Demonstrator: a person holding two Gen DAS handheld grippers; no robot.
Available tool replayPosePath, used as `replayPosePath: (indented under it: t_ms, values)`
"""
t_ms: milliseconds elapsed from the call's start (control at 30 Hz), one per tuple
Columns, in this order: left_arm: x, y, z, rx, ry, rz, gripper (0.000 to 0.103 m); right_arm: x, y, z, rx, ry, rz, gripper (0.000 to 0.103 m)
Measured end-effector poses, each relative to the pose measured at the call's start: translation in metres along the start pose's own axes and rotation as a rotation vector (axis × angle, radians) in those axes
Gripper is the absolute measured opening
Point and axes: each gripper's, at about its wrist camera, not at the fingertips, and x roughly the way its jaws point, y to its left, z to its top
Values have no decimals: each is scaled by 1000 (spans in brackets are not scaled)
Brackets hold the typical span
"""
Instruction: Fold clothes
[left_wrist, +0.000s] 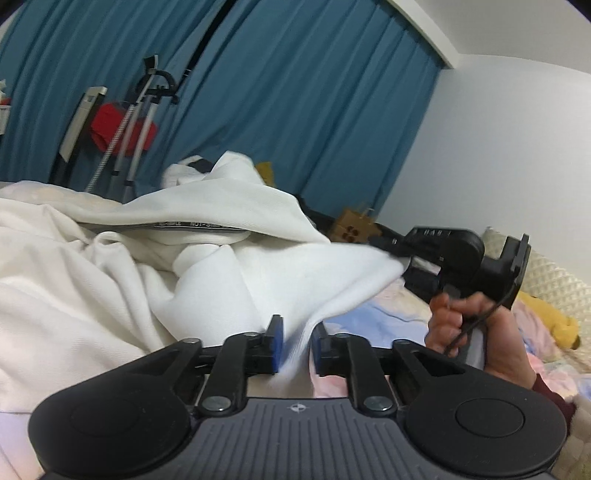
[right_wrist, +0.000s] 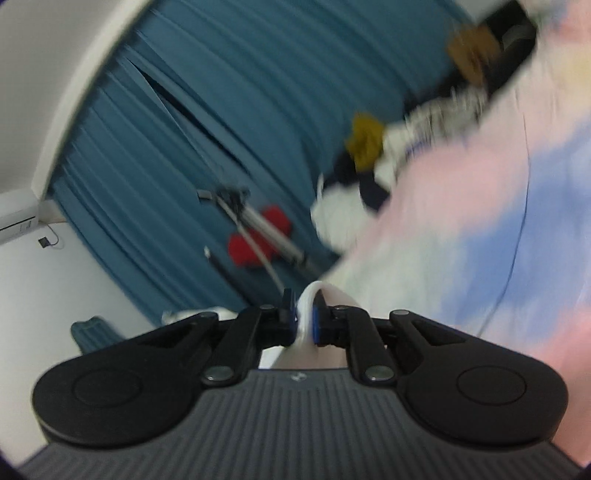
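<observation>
Left tool (left_wrist: 295, 341) pinches a bunched edge of the white garment (left_wrist: 236, 266) — right tool (right_wrist: 304, 321) is clamped on a thin fold of it too. Garment is white, ribbed, creased, w/ a printed tape strip inside; it's lifted and stretched over the pastel bed sheet (left_wrist: 391, 317). Right hand (left_wrist: 480, 325) grips its tool's handle. Beyond — blue curtain (left_wrist: 314, 92).

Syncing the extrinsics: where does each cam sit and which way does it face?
Left wrist: on the left hand-held gripper, facing over the bed to the blue curtain; jaws pinch the white garment; the right hand and right hand-held gripper show.
Right wrist: on the right hand-held gripper, rolled, blurred, facing the curtain; jaws pinch white garment; no hand shows.
Shared: curtain, garment, red object, pastel bedding.
</observation>
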Motion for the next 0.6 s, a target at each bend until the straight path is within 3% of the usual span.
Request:
replayPosePath:
  t_ms: [100, 233, 333, 433, 600]
  values:
    - [-5, -3, -1, 3, -7, -27, 32, -21, 2, 20, -9, -76, -19, 11]
    - [-5, 7, -2, -30, 1, -14, 34, -57, 16, 41, -121, -217, -45, 11]
    - [-4, 17, -3, -64, 10, 10, 36, -85, 35, 45, -272, -342, -53, 11]
    - [-3, 27, -4, -98, 19, 34, 37, -91, 30, 50, -243, -255, -92, 11]
    - [-1, 44, -5, -155, 34, 73, 37, -89, -32, 36, -31, 104, -270, 12]
